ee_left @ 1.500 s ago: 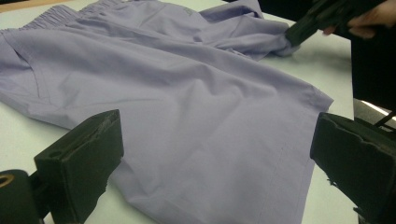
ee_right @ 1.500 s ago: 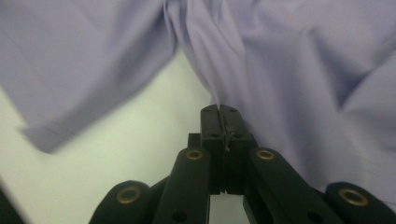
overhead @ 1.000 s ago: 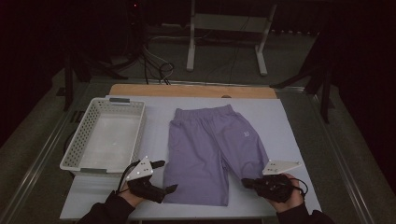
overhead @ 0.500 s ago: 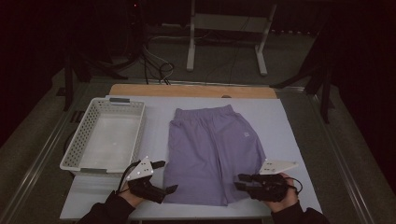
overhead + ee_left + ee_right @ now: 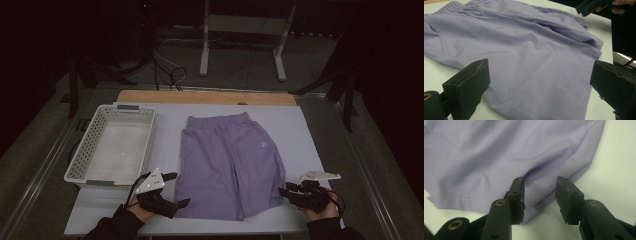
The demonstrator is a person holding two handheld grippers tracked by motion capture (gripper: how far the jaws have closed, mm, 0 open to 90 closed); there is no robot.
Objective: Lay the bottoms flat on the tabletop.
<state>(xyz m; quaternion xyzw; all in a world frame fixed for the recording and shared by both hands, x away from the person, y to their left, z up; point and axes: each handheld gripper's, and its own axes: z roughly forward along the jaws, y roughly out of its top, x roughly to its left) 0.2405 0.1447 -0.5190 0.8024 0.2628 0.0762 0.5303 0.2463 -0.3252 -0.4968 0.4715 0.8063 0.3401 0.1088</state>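
Lilac shorts lie flat on the white table, waistband at the far end. My left gripper rests at the left leg's hem, open wide. In the left gripper view its jaws stand either side of that hem's corner without touching the shorts. My right gripper sits low at the right leg's hem corner. Its jaws have just been opening. In the right gripper view a fold of the hem lies between the gripper's parted pads, not pressed.
A white perforated basket stands empty at the table's left, just beyond my left hand. A wooden strip runs along the far edge. Behind it are cables and a metal stand on the floor.
The right gripper's jaws have gone from shut to parted. That hand has shifted a little to the right and lower by the hem corner. The left gripper has stayed put.
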